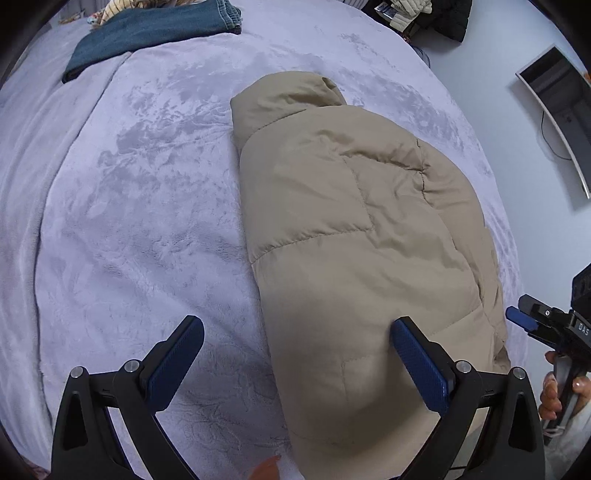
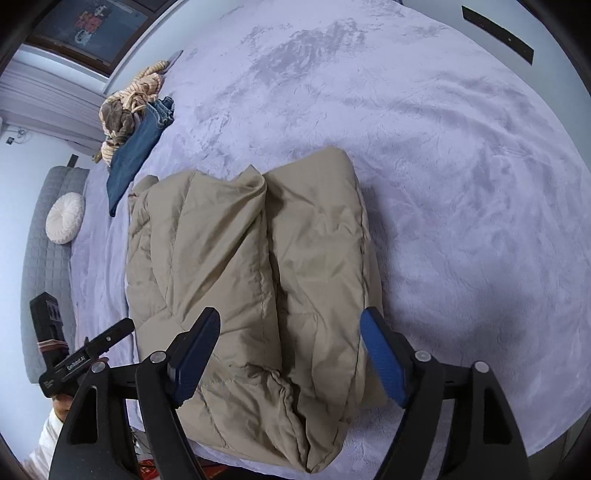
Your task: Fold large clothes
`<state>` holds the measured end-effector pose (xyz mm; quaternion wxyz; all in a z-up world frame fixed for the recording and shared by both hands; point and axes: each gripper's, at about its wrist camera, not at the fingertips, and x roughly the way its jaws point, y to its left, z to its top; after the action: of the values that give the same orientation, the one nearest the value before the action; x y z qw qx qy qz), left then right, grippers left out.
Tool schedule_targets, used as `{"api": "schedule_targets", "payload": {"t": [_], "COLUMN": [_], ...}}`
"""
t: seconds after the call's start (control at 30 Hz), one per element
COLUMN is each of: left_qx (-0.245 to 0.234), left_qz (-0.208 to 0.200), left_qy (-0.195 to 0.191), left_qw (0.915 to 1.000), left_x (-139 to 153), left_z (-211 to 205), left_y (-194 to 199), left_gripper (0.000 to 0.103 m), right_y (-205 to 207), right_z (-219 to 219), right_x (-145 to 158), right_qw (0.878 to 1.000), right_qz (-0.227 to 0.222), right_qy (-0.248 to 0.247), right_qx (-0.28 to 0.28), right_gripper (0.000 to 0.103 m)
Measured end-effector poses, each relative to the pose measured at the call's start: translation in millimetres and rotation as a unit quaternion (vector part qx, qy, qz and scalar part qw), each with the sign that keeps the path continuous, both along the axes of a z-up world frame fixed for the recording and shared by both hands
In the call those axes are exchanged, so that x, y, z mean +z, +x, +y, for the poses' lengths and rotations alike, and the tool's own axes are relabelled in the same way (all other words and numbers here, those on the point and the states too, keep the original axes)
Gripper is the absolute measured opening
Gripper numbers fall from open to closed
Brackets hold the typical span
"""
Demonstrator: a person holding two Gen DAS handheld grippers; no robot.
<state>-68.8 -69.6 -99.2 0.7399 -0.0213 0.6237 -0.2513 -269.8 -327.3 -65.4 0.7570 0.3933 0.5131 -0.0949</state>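
Your left gripper point(image 1: 295, 350) hangs with fingers spread wide over the near end of the jacket point(image 1: 354, 221). Your right gripper point(image 2: 291, 350) straddles it, fingers apart, gripping nothing.

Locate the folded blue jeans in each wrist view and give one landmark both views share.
Left wrist view: the blue jeans lie at the top left, on the far part of the bed cover.
Right wrist view: the blue jeans lie at the upper left, beside a striped garment.
Shared landmark: the beige puffer jacket, central in both.
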Motion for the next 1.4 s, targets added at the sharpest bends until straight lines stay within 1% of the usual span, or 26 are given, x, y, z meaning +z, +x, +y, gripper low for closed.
{"api": "schedule_targets", "payload": {"t": [0.07, 0.1, 0.13, 0.17, 0.27, 0.3, 0.43, 0.5, 0.57, 0.6, 0.63, 0.67, 0.73, 0.77, 0.8, 0.83, 0.93, 1.0, 1.1, 1.2, 1.27, 1.33, 1.4], "left_qx": [0.008, 0.012, 0.016, 0.021, 0.024, 0.023, 0.013, 0.010, 0.003, 0.001, -0.002, -0.004, -0.006, -0.006, -0.006, -0.004, 0.006, 0.014, 0.018, 0.015, 0.006, -0.002, -0.007], "left_qz": [0.023, 0.046, 0.063, 0.076, 0.105, 0.119, 0.151, 0.158, 0.157, 0.157, 0.157, 0.157, 0.160, 0.162, 0.168, 0.175, 0.196, 0.192, 0.167, 0.127, 0.099, 0.079, 0.065], "left_qy": [-0.028, -0.051, -0.071, -0.087, -0.134, -0.153, -0.191, -0.201, -0.203, -0.203, -0.203, -0.201, -0.199, -0.201, -0.204, -0.207, -0.219, -0.210, -0.176, -0.135, -0.114, -0.100, -0.088], "left_qw": [0.9993, 0.9975, 0.9954, 0.9930, 0.9850, 0.9809, 0.9697, 0.9667, 0.9665, 0.9665, 0.9665, 0.9668, 0.9669, 0.9661, 0.9645, 0.9625, 0.9559, 0.9585, 0.9700, 0.9826, 0.9885, 0.9918, 0.9940], "left_x": [-11.5, -19.7, -25.7, -30.9, -43.7, -49.1, -65.7, -70.5, -72.7, -72.8, -73.1, -73.9, -78.8, -81.5, -86.2, -91.2, -100.7, -99.1, -87.5, -69.2, -55.2, -45.0, -36.1], "left_z": [5.5, 8.4, 10.5, 12.5, 14.0, 13.1, 4.0, -1.3, -7.5, -9.7, -11.7, -13.5, -17.7, -19.7, -23.0, -25.2, -32.7, -38.7, -52.6, -65.3, -73.2, -82.6, -88.7], "left_y": [6.8, 11.1, 14.0, 16.6, 23.9, 26.1, 30.4, 31.3, 31.3, 31.4, 31.4, 31.2, 32.2, 32.7, 31.9, 32.6, 32.7, 31.7, 27.2, 21.4, 18.9, 15.2, 14.0], "left_gripper": [0.102, 0.102, 0.102, 0.102, 0.102, 0.102, 0.102, 0.102, 0.102, 0.102, 0.102, 0.102, 0.102, 0.102, 0.103, 0.103, 0.103, 0.103, 0.103, 0.103, 0.097, 0.091, 0.086], "right_y": [0.7, 0.6, 0.8, 0.4, 1.7, 2.9, 12.5, 19.3, 28.1, 34.4, 41.6, 49.0, 65.3, 71.9, 79.0, 86.3, 103.6, 113.3, 121.5, 120.7, 117.4, 111.9, 109.8], "right_z": [-12.6, -20.4, -28.8, -36.7, -55.9, -60.3, -65.9, -64.0, -61.2, -57.1, -52.2, -46.5, -33.0, -27.7, -22.7, -19.1, -11.7, -6.7, -5.0, -5.6, -7.8, -11.7, -12.9], "right_x": [-8.6, -15.3, -22.2, -31.0, -58.4, -68.4, -101.0, -106.9, -103.3, -99.2, -93.8, -88.2, -81.0, -80.8, -83.2, -86.7, -98.9, -108.4, -120.4, -118.7, -119.7, -119.3, -118.6], "right_qw": [1.000, 0.999, 0.999, 0.998, 0.993, 0.990, 0.978, 0.968, 0.956, 0.954, 0.956, 0.961, 0.971, 0.973, 0.974, 0.973, 0.970, 0.970, 0.970, 0.971, 0.970, 0.969, 0.967], "right_qz": [-0.008, -0.010, -0.013, -0.017, -0.021, -0.023, -0.035, -0.059, -0.091, -0.099, -0.098, -0.092, -0.063, -0.050, -0.036, -0.028, -0.016, -0.004, 0.015, 0.023, 0.032, 0.033, 0.030], "right_qy": [0.019, 0.030, 0.041, 0.055, 0.109, 0.131, 0.200, 0.238, 0.275, 0.283, 0.277, 0.261, 0.215, 0.198, 0.186, 0.186, 0.197, 0.192, 0.193, 0.194, 0.205, 0.219, 0.230], "right_qx": [-0.005, -0.010, -0.015, -0.022, -0.044, -0.049, -0.055, -0.054, -0.042, -0.028, -0.007, 0.019, 0.083, 0.104, 0.123, 0.133, 0.145, 0.148, 0.145, 0.141, 0.125, 0.113, 0.104], "right_gripper": [0.082, 0.087, 0.098, 0.103, 0.103, 0.103, 0.103, 0.103, 0.103, 0.103, 0.103, 0.103, 0.103, 0.103, 0.103, 0.103, 0.103, 0.103, 0.103, 0.103, 0.103, 0.102, 0.092]}}
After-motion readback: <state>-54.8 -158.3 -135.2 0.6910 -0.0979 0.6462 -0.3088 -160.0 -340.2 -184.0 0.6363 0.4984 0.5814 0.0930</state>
